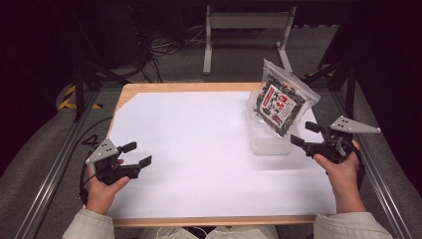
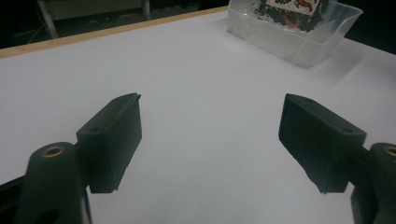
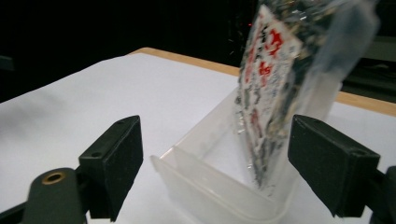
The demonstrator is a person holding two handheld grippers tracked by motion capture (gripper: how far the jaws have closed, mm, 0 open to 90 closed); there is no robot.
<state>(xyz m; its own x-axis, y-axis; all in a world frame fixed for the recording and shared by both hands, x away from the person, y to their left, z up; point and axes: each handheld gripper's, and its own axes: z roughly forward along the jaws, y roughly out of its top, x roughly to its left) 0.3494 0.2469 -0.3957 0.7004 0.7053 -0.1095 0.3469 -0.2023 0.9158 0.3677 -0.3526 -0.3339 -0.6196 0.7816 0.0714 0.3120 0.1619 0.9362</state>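
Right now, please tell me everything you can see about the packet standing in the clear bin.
The packet is a clear plastic bag with dark, leafy-looking contents and a white label printed in red and green. Its top edge is a flat sealed strip. It stands tilted, its lower end inside the bin, its upper part rising above the rim. The bin sits on the white table cover at the far right. The right gripper is just beside it, open and not touching it.

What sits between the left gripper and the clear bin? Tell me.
Nothing: in the high view a bare stretch of white table cover separates the open left gripper from the clear bin holding the snack bag; the left gripper view agrees.
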